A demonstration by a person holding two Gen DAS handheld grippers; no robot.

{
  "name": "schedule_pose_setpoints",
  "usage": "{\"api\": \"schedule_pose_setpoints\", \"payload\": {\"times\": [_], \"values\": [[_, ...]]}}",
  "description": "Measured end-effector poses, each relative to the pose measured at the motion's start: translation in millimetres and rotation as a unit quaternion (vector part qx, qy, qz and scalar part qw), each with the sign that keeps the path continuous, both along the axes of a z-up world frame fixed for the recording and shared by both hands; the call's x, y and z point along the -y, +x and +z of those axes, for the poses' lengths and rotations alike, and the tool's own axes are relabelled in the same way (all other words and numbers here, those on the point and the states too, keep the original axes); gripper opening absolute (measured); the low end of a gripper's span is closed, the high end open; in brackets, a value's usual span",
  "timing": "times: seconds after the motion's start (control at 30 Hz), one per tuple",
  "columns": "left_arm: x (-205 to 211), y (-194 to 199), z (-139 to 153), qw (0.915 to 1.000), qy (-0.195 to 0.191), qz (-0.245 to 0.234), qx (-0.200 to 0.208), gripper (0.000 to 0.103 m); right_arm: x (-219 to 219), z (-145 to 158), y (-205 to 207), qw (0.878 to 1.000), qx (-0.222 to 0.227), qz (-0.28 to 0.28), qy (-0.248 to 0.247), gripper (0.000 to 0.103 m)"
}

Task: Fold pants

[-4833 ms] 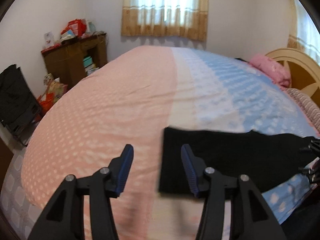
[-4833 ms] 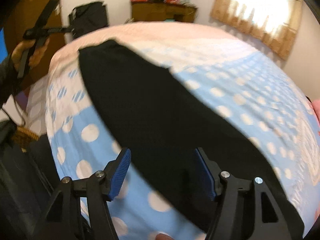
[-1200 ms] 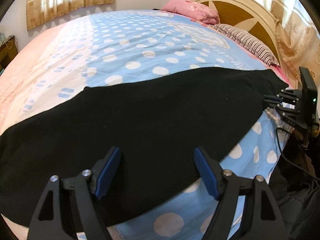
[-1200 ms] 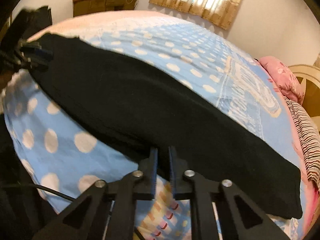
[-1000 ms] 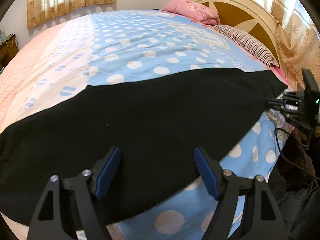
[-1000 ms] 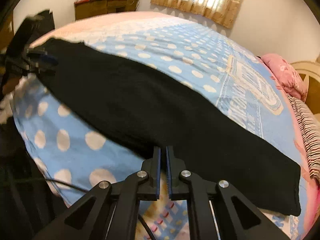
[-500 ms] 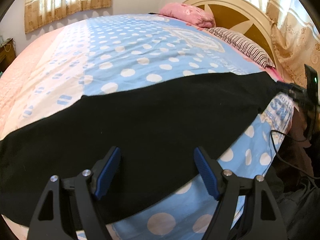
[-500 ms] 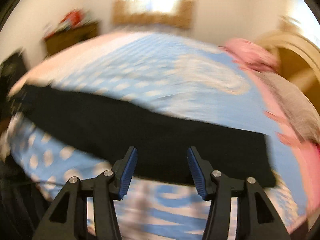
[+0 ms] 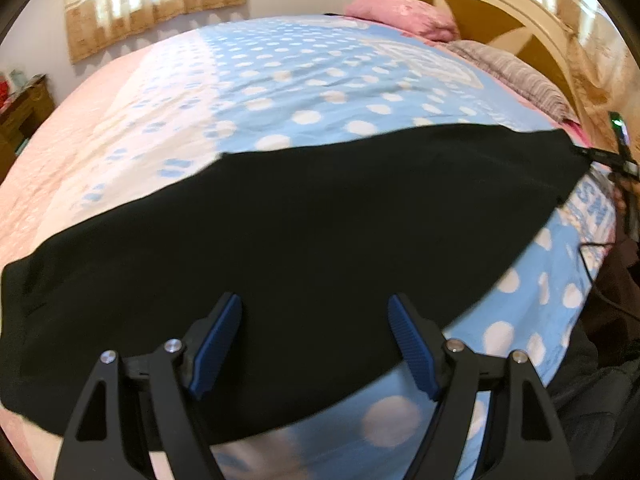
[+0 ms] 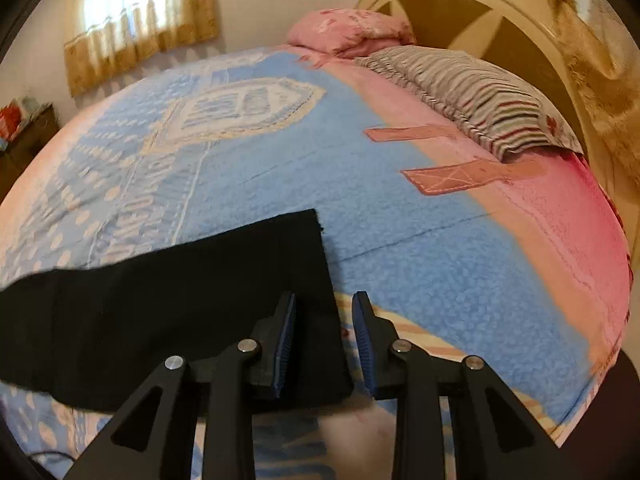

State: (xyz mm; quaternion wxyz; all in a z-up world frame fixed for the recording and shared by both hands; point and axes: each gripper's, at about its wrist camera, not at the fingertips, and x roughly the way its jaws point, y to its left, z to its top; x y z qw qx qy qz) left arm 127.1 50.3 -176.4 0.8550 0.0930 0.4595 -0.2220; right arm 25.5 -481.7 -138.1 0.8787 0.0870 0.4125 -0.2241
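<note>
The black pants (image 9: 280, 232) lie flat in a long strip across the blue polka-dot bedspread (image 9: 320, 80). My left gripper (image 9: 316, 340) is open wide and empty, over the strip's near edge around its middle. In the right wrist view the pants' right end (image 10: 180, 300) has a straight cut edge. My right gripper (image 10: 324, 340) is partly open, its jaws straddling the near corner of that end without closing on it. The right gripper also shows in the left wrist view (image 9: 612, 160) at the pants' far right tip.
A striped pillow (image 10: 472, 92) and a pink pillow (image 10: 348, 32) lie against the cream headboard (image 10: 500, 12). A curtained window (image 9: 152, 4) is behind. A wooden cabinet (image 9: 20, 108) stands at the far left. A cable (image 9: 600, 280) hangs off the bed's right edge.
My right gripper, shut a second ago, opened and swung to the pants' right end, then narrowed around its corner. My left gripper stayed open over the middle.
</note>
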Motion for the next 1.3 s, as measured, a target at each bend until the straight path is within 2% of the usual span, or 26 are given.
{"api": "schedule_pose_setpoints", "payload": {"times": [0.07, 0.13, 0.2, 0.27, 0.37, 0.47, 0.5, 0.6, 0.63, 0.7, 0.77, 0.87, 0.93, 1.03, 1.13, 1.2, 1.3], "values": [[-12.5, 1.1, 4.8, 0.9998, 0.005, 0.018, 0.005, 0.079, -2.8, 7.4, -3.1, 1.000, 0.012, -0.013, -0.013, 0.032], [-37.6, 0.7, 19.7, 0.9982, 0.014, 0.046, 0.036, 0.079, -8.1, 15.9, -7.3, 0.999, 0.024, -0.015, -0.040, 0.032], [-65.8, 1.9, 31.9, 0.9947, 0.027, 0.081, 0.058, 0.079, -14.3, 27.6, -11.6, 0.998, 0.047, 0.002, -0.036, 0.037], [-102.6, 5.7, 42.2, 0.9879, 0.044, 0.130, 0.073, 0.079, -25.9, 37.4, -12.8, 0.997, 0.070, 0.022, -0.031, 0.050], [-146.7, 11.7, 48.5, 0.9777, 0.053, 0.186, 0.083, 0.079, -51.2, 44.6, -5.4, 0.994, 0.088, 0.061, -0.023, 0.050], [-179.6, 21.0, 40.5, 0.9673, 0.064, 0.234, 0.075, 0.079, -80.5, 40.5, 10.8, 0.990, 0.080, 0.112, -0.013, 0.050], [-184.6, 21.8, 38.1, 0.9664, 0.059, 0.240, 0.072, 0.079, -90.9, 37.2, 16.3, 0.989, 0.076, 0.130, -0.010, 0.050], [-197.6, 30.1, 23.2, 0.9654, 0.039, 0.253, 0.049, 0.078, -129.5, 24.7, 35.2, 0.979, 0.057, 0.198, 0.009, 0.050], [-197.5, 33.9, 17.4, 0.9674, 0.021, 0.250, 0.034, 0.078, -137.9, 21.9, 38.8, 0.976, 0.053, 0.213, 0.018, 0.050], [-193.0, 36.6, 11.2, 0.9687, -0.002, 0.247, 0.024, 0.077, -164.0, 16.1, 50.9, 0.964, 0.039, 0.261, 0.038, 0.050], [-183.3, 37.4, 11.4, 0.9714, -0.004, 0.236, 0.026, 0.075, -199.8, 14.4, 62.7, 0.949, 0.025, 0.314, 0.020, 0.050], [-175.8, 37.2, 12.3, 0.9725, 0.006, 0.231, 0.030, 0.072, -241.8, 16.8, 77.2, 0.932, 0.016, 0.363, -0.002, 0.050], [-176.2, 35.3, 12.1, 0.9722, 0.022, 0.230, 0.034, 0.061, -263.6, 21.7, 89.2, 0.922, 0.018, 0.386, -0.004, 0.050], [-182.3, 27.7, 16.2, 0.9730, 0.014, 0.226, 0.042, 0.042, -292.7, 28.3, 109.3, 0.910, 0.023, 0.415, 0.004, 0.050], [-177.8, 22.5, 19.2, 0.9738, 0.024, 0.220, 0.052, 0.033, -323.9, 29.8, 134.9, 0.898, 0.019, 0.440, 0.009, 0.050], [-178.0, 20.1, 25.1, 0.9735, 0.023, 0.220, 0.059, 0.030, -344.3, 29.0, 150.4, 0.888, 0.010, 0.459, 0.017, 0.050], [-193.8, 17.2, 37.4, 0.9717, -0.014, 0.228, 0.059, 0.030, -376.4, 26.6, 169.1, 0.876, -0.003, 0.482, 0.022, 0.050]]}}
